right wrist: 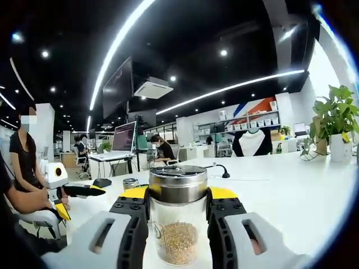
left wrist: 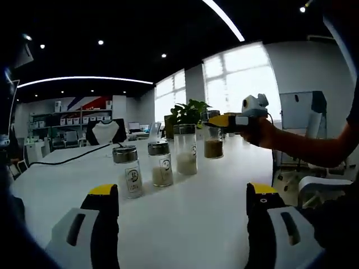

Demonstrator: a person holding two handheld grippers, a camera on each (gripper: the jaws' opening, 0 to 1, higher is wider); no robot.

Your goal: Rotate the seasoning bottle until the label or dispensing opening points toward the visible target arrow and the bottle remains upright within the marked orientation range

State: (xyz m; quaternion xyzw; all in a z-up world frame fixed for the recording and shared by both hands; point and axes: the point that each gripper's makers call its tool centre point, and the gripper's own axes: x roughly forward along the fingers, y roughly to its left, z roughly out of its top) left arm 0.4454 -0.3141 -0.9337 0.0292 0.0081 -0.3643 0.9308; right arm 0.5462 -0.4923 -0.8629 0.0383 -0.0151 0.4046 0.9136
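The right gripper (right wrist: 178, 210) jaws clamp the bottle (right wrist: 178, 216); the left gripper (left wrist: 182, 196) jaws gape empty. Turning fast may tip it on the worktop (left wrist: 196, 224).

left gripper (left wrist: 182, 196): jaws spread wide, gripping nothing, hovering low over the table | right gripper (right wrist: 178, 210): jaws closing on both sides of the seasoning bottle (right wrist: 178, 216), holding it upright | right hand (left wrist: 263, 133): wrapping the handle, forearm reaching in from the right
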